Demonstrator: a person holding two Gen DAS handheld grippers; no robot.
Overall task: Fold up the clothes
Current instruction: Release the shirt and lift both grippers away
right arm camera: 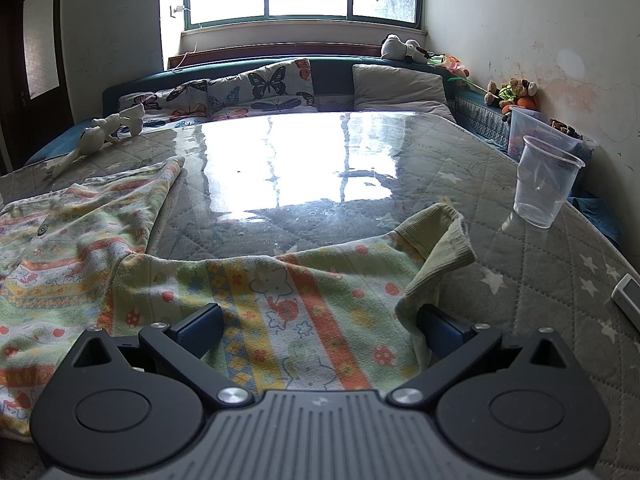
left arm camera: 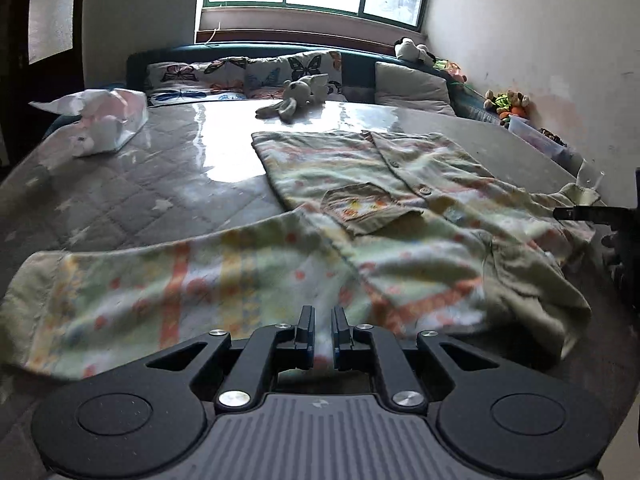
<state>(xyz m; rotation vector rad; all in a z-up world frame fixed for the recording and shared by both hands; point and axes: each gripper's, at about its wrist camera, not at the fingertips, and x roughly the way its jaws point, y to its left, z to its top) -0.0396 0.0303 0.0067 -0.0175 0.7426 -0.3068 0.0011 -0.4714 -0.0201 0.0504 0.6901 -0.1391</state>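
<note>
On the plastic-covered mattress (right arm camera: 320, 168): one patterned button shirt (left arm camera: 360, 208), spread face up, collar end toward the grippers, hem toward the pillows

Left gripper (left arm camera: 322, 330): fingers nearly together with a narrow gap, shirt cloth showing in the gap at the near edge by the shoulder; looks clamped on a pinch of fabric, though blur keeps this from certain

Right gripper (right arm camera: 320, 326): fingers wide apart, straddling the right sleeve (right arm camera: 320, 288), pads low at the cloth, nothing pinched yet; ribbed cuff (right arm camera: 444, 248) curled up just ahead

Step in hand, as judged: take the sleeve and fold it in across the body

To do well:
- close on a single layer near the sleeve edge, not on the mattress cover
- lift only enough to clear, carry inward toward the button placket (left arm camera: 408, 176)
- keep left grip anchored so the body does not drag
- flatten curled cuff before release
- mind the plastic cup (right arm camera: 544, 184) standing near the cuff, apart from it

Counts:
- shirts: 1
- sleeves visible: 2
- chest pockets: 1 (left arm camera: 368, 208)
- buttons seen: 2 (left view)
- clear cups on mattress: 1
- butterfly pillows: 2; plain pillow: 1
- grey plush rabbit (left arm camera: 296, 96): 1
- plush toys at headboard and wall: several, count unclear
</note>
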